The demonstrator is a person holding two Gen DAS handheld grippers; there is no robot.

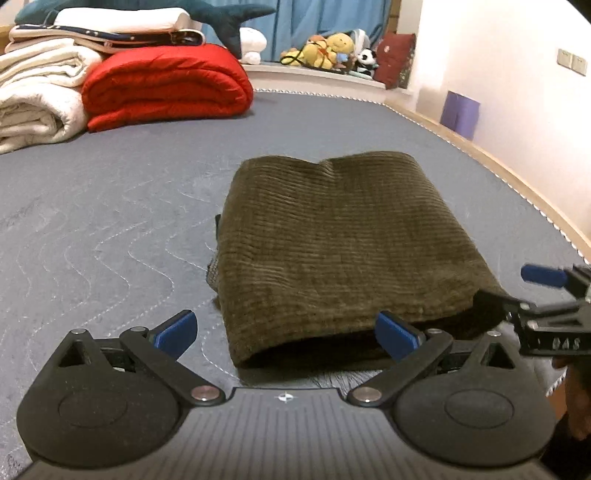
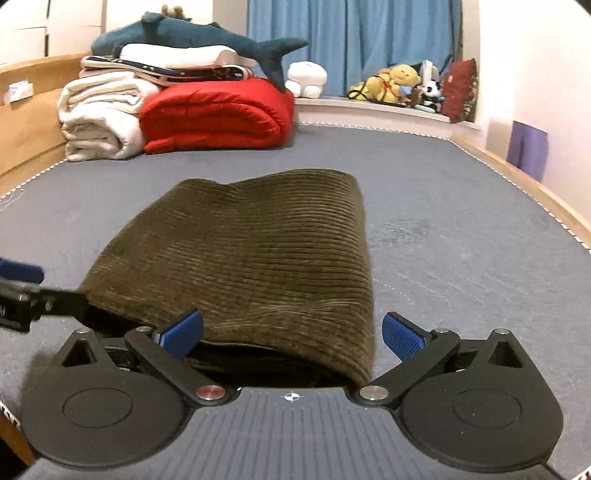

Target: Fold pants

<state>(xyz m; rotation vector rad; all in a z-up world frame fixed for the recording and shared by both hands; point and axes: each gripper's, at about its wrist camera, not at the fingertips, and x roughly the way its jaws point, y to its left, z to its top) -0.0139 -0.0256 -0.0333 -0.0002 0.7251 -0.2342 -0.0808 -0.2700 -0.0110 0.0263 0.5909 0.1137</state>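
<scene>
Olive-brown corduroy pants (image 1: 343, 251) lie folded into a thick rectangle on the grey-blue mattress (image 1: 110, 229). My left gripper (image 1: 286, 334) is open, its blue pads either side of the near left corner of the fold, holding nothing. My right gripper (image 2: 291, 334) is open at the near right corner of the pants (image 2: 251, 266), holding nothing. The right gripper also shows at the right edge of the left wrist view (image 1: 546, 295); the left gripper shows at the left edge of the right wrist view (image 2: 22, 291).
A red folded quilt (image 1: 166, 85) and white blankets (image 1: 37, 96) are stacked at the far left of the bed, with a plush shark (image 2: 192, 33) on top. Soft toys (image 1: 332, 51) sit on the window ledge. The wooden bed edge (image 1: 517, 177) runs along the right.
</scene>
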